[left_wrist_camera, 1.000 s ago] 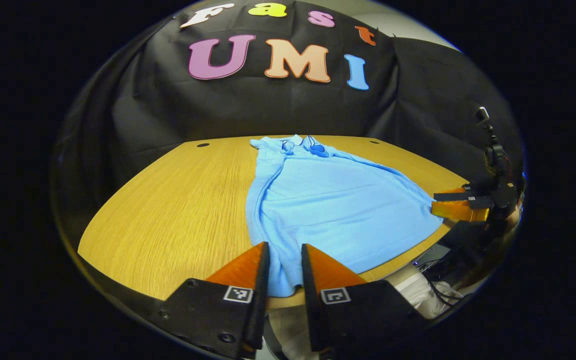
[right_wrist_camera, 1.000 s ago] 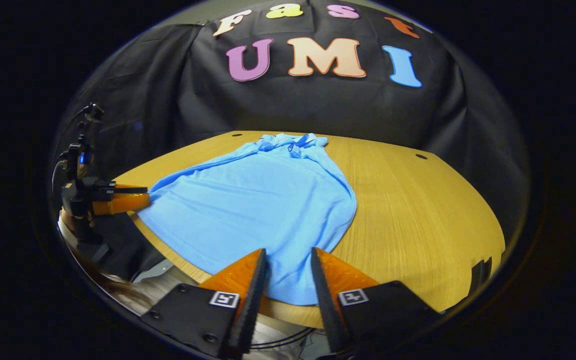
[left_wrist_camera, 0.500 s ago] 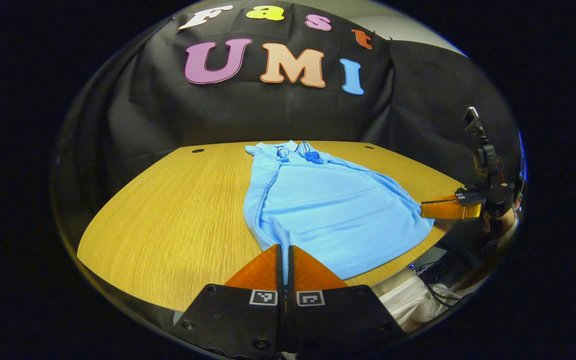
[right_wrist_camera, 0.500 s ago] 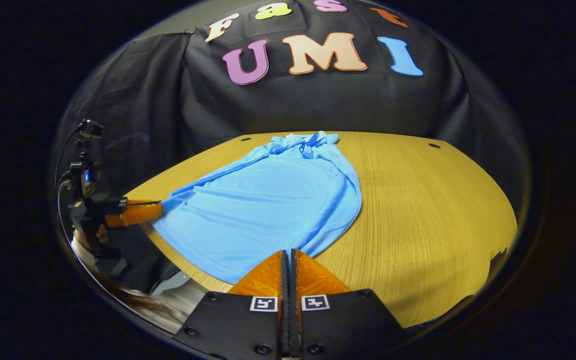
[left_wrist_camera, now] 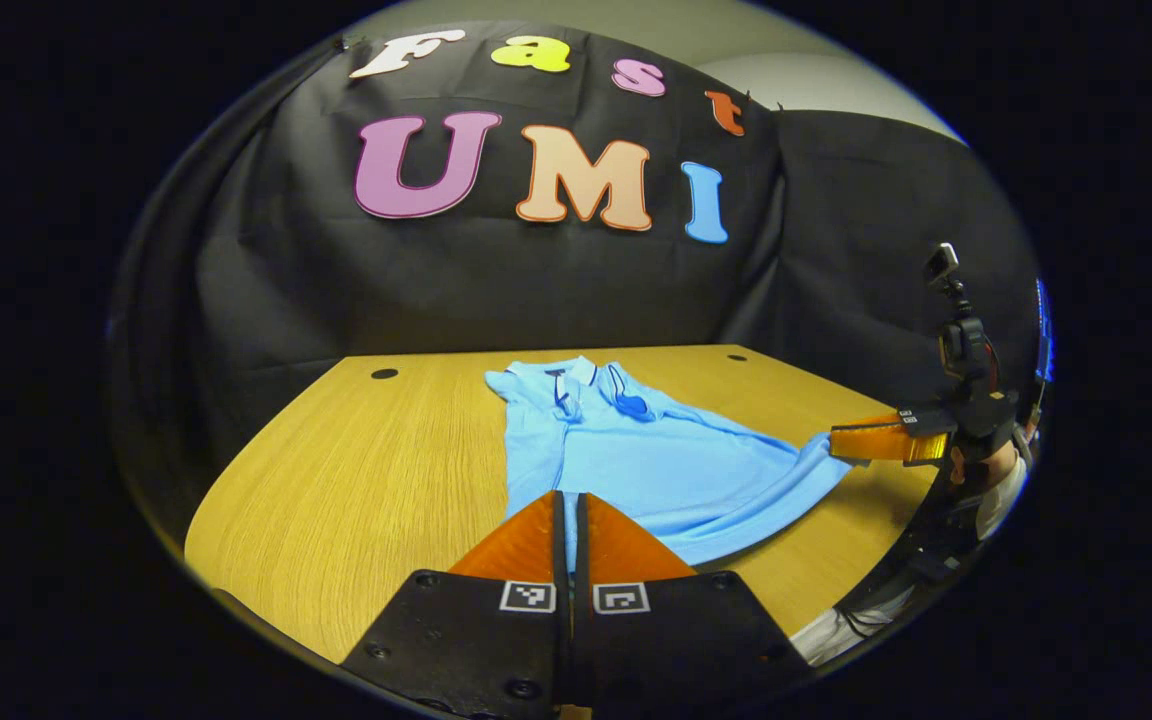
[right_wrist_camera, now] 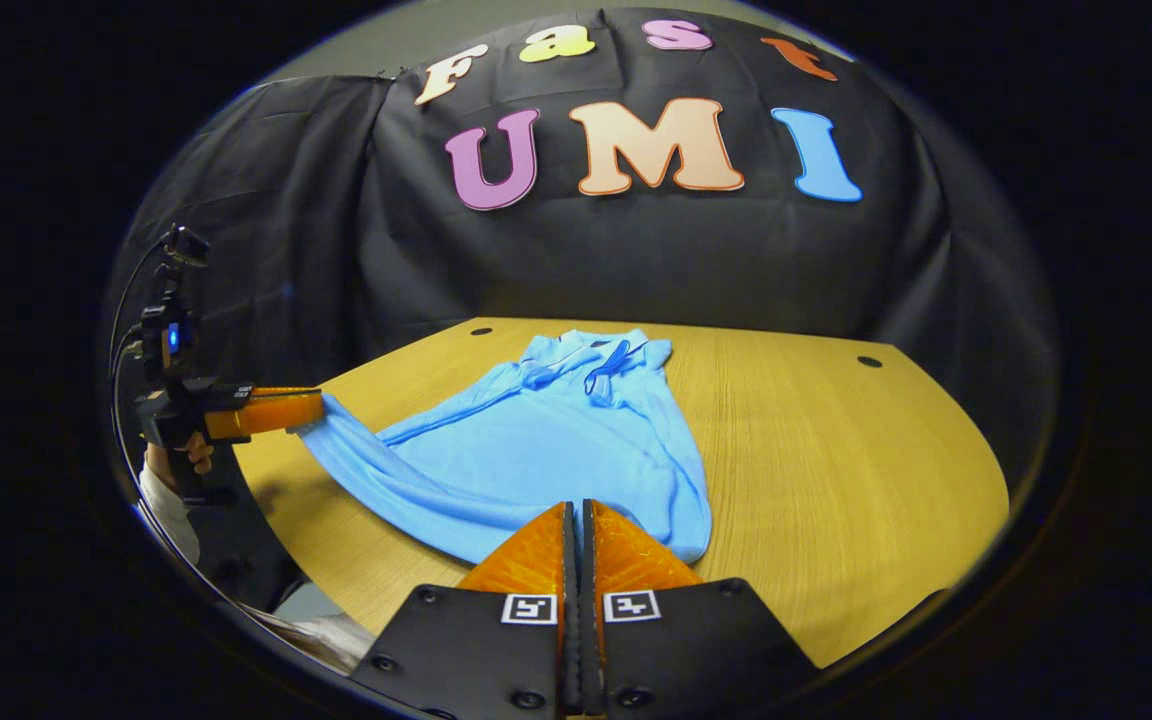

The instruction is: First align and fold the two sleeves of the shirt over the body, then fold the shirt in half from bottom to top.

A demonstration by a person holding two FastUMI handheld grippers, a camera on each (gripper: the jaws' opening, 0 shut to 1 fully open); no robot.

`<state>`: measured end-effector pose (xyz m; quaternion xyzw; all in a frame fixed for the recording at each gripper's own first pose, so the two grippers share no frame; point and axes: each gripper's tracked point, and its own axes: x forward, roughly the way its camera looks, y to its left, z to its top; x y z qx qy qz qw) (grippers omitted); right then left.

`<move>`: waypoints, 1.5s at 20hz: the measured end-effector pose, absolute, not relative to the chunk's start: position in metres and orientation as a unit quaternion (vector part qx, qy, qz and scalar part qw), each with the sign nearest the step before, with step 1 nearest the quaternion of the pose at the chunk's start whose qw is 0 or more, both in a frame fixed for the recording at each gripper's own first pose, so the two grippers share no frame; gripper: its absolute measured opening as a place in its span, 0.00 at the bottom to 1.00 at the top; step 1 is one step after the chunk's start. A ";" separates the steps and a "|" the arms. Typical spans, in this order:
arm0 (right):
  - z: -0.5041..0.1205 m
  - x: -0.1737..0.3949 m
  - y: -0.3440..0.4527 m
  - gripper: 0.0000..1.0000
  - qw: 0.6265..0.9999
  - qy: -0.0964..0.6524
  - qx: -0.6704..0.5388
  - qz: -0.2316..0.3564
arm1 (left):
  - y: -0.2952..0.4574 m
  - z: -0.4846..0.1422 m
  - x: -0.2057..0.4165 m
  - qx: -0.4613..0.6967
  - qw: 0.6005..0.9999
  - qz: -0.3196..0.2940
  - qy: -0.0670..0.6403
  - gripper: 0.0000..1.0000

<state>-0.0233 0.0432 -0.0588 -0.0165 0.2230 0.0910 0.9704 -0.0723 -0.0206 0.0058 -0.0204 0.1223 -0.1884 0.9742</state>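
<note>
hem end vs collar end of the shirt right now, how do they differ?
The hem end is lifted off the table, while the collar end lies flat on it. The hem end is pinched at its two corners by the left gripper and right gripper; the collar end is untouched, at the far side. Both are the same light blue.

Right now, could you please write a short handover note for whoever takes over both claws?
Left claw: shut on the shirt's bottom hem, lifted off the table.
Right claw: shut on the hem's other corner, also raised.
Shirt: collar end lies flat at the far side; near half hangs between the claws.
Done: sleeves look folded in.
Left: carry the hem up to the collar, lay it down, release.
</note>
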 end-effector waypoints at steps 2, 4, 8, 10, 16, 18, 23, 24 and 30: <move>-0.045 0.003 0.038 0.03 0.973 0.212 -0.019 0.086 | -0.018 0.018 -0.045 -0.026 0.977 -0.182 0.113 0.00; -0.031 0.033 0.032 0.02 0.976 0.201 -0.018 0.077 | -0.014 0.026 -0.011 -0.029 0.980 -0.165 0.110 0.00; -0.024 0.098 0.019 0.02 0.978 0.200 -0.012 0.057 | -0.005 0.038 0.051 -0.049 0.984 -0.138 0.106 0.00; -0.025 0.136 0.019 0.02 0.979 0.201 -0.007 0.044 | 0.003 0.040 0.089 -0.046 0.988 -0.110 0.093 0.00; -0.047 0.232 0.013 0.02 0.977 0.212 0.009 0.012 | -0.006 0.033 0.176 -0.028 0.992 -0.077 0.092 0.00; -0.054 0.261 0.006 0.02 0.978 0.205 0.021 -0.008 | -0.009 0.030 0.201 -0.030 0.993 -0.065 0.093 0.00; -0.087 0.304 -0.022 0.02 0.972 0.206 0.096 -0.050 | -0.002 0.005 0.248 -0.027 0.994 -0.027 0.104 0.00; -0.092 0.310 -0.024 0.02 0.971 0.206 0.108 -0.052 | -0.001 -0.001 0.254 -0.022 0.994 -0.020 0.107 0.00; -0.089 0.311 -0.028 0.56 0.975 0.196 0.100 -0.042 | 0.017 -0.003 0.253 -0.028 0.994 0.005 0.102 0.78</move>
